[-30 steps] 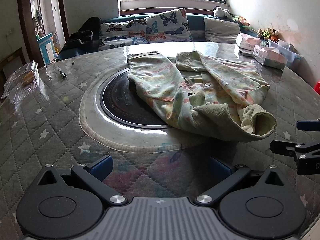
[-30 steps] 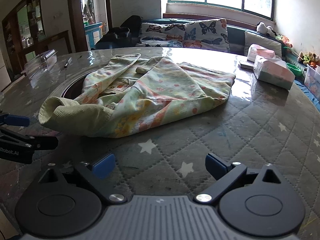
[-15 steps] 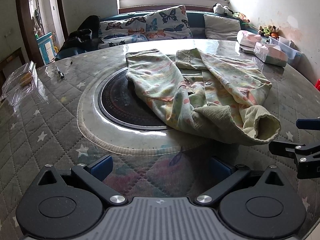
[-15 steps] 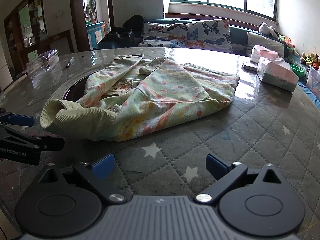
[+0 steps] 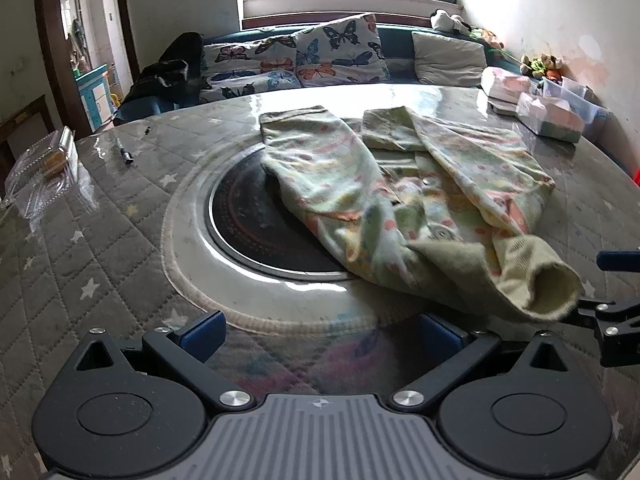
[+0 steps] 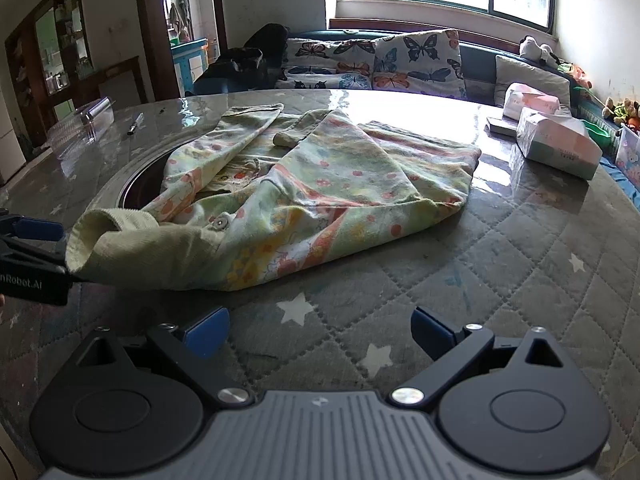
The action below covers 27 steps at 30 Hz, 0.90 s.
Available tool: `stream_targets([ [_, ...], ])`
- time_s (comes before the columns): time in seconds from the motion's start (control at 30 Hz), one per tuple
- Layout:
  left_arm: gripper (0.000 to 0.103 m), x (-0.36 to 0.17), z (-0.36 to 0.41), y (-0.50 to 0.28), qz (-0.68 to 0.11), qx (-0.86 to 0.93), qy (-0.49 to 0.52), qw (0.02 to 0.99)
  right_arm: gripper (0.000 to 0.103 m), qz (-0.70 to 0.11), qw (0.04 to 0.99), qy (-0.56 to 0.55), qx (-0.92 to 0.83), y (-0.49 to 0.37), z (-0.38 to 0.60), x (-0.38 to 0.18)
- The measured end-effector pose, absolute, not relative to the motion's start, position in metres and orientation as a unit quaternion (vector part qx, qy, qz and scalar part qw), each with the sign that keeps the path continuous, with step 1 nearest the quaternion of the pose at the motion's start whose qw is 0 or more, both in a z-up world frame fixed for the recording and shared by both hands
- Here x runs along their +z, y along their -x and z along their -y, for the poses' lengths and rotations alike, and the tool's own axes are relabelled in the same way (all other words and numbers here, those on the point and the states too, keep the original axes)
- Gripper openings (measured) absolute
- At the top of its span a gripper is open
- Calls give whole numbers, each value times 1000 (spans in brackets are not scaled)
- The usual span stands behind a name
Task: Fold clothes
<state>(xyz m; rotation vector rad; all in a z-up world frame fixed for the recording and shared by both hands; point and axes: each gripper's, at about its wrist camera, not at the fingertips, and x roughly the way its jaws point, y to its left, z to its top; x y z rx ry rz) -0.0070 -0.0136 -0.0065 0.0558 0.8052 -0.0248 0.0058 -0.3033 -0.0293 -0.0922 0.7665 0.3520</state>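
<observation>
A pale green printed child's jacket (image 5: pixel 416 200) lies crumpled on the round quilted table (image 5: pixel 100 248), partly over the dark centre disc (image 5: pixel 256 220). Its ribbed cuff (image 5: pixel 548 288) points toward me at the near right. It also shows in the right wrist view (image 6: pixel 320 200), with the cuff (image 6: pixel 100 236) at the left. My left gripper (image 5: pixel 320 330) is open and empty, just short of the jacket. My right gripper (image 6: pixel 320 330) is open and empty, in front of the jacket's near edge. Each gripper shows at the other view's edge, close to the cuff.
Tissue boxes (image 6: pixel 556 140) and a plastic bin (image 5: pixel 576 96) stand at the table's right. A clear plastic box (image 5: pixel 44 168) and a pen (image 5: pixel 124 154) lie at the left. A sofa with butterfly cushions (image 5: pixel 312 56) stands behind the table.
Both grippers have moved closer to the jacket. The cuff now looks nearer and larger in both views. The jacket itself has not moved.
</observation>
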Motion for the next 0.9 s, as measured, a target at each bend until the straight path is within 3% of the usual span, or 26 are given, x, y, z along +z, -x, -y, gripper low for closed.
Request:
stream_targets([
  [0.2,103,7,-4,-6,-378,4,-12,926,98,-369,912,49,172,-15,305,-24],
  [0.63,103,32,-1,-51,-351,-36,-1,936,82,-357,916,48,175,-70,308,3],
  [0.73,100,27,9,-67,-358,-56,-3,932,77,-358,916,47,177,-91,305,7],
  [0.9,83,13,20,-98,-377,-79,-3,923,70,-358,914,47,182,-131,297,11],
])
